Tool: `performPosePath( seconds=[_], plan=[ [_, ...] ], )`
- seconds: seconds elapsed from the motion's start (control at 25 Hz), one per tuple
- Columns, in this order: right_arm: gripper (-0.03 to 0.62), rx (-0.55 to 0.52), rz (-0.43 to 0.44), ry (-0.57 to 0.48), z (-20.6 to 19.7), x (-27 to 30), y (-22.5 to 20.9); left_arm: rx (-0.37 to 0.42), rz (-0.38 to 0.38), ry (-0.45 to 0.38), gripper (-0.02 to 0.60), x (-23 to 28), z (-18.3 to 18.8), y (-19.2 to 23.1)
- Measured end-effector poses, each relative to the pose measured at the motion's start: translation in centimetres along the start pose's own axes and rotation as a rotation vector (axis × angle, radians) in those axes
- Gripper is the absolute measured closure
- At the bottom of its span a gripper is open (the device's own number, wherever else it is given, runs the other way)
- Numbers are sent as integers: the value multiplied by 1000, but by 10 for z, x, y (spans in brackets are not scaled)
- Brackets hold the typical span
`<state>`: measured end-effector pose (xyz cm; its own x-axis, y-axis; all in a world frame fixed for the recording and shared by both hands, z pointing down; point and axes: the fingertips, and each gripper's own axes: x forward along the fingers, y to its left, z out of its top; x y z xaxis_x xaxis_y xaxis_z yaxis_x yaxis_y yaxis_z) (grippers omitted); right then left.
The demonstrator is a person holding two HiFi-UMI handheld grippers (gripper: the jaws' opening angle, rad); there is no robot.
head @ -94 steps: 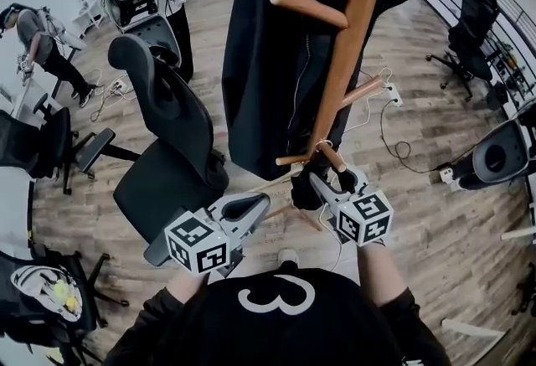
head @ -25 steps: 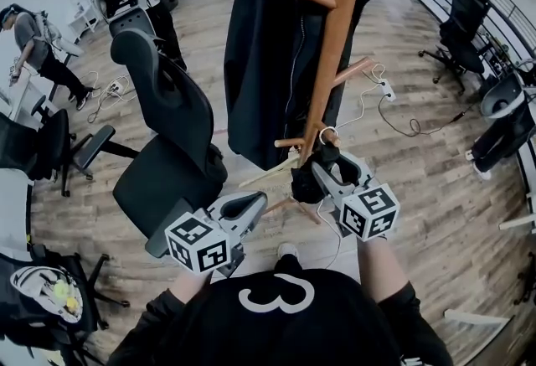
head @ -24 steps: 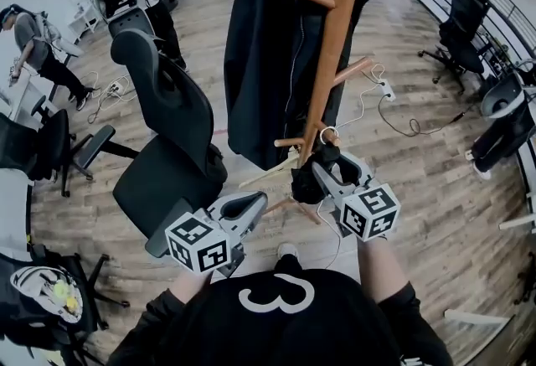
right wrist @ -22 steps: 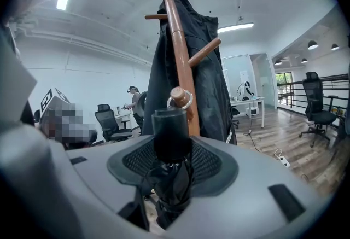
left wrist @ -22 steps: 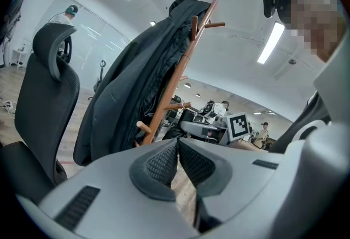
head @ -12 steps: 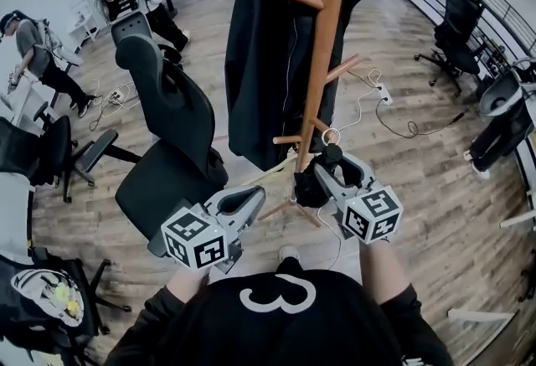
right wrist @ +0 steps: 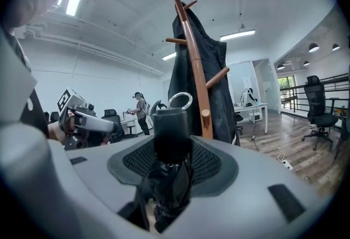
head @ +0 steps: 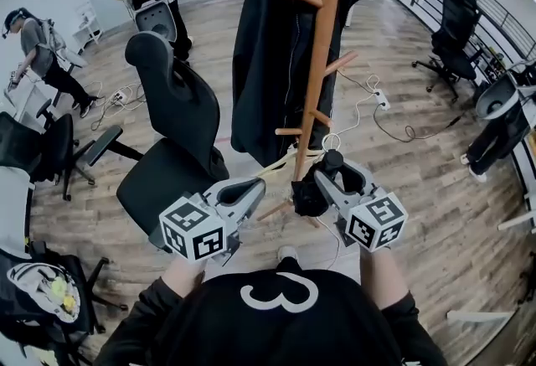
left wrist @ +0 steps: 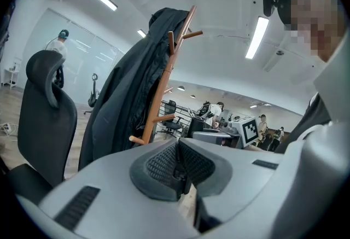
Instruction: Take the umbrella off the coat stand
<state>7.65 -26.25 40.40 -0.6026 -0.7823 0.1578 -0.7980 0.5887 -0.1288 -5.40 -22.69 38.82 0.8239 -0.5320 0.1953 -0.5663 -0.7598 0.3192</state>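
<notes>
My right gripper is shut on a folded black umbrella, gripping just below its handle. In the right gripper view the umbrella stands upright between the pads of that gripper. Its white loop hangs free beside a lower peg and is not around it. The wooden coat stand rises just beyond, with a black coat draped on its left side. My left gripper is shut and empty, low to the left of the stand's base; its pads meet.
A black office chair stands close on the left of the stand. Cables and a power strip lie on the wooden floor to the right. More chairs stand by a railing at the right. People work at the far left and back.
The umbrella's loop, earlier around a lower peg, has come off it. My right gripper has drawn the umbrella down and back a little. The left gripper has barely moved.
</notes>
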Motion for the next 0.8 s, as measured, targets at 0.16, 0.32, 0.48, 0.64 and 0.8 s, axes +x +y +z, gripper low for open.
performPosePath(
  seconds=[0.16, 0.32, 0.48, 0.64, 0.8],
  plan=[
    [388, 9, 2, -12, 0, -17, 18, 18, -16, -7, 556, -10, -1, -12],
    [388, -1, 8, -25, 1, -33, 43, 26, -39, -12, 556, -20, -7, -24],
    [388, -2, 9, -34, 1, -50, 66, 33, -63, -9, 556, -29, -13, -38],
    [388, 21, 21, -46, -1, -65, 85, 39, -84, -10, 557, -38, -18, -47],
    [388, 26, 18, -52, -3, -78, 100, 41, -95, -11, 555, -43, -22, -55]
  ],
)
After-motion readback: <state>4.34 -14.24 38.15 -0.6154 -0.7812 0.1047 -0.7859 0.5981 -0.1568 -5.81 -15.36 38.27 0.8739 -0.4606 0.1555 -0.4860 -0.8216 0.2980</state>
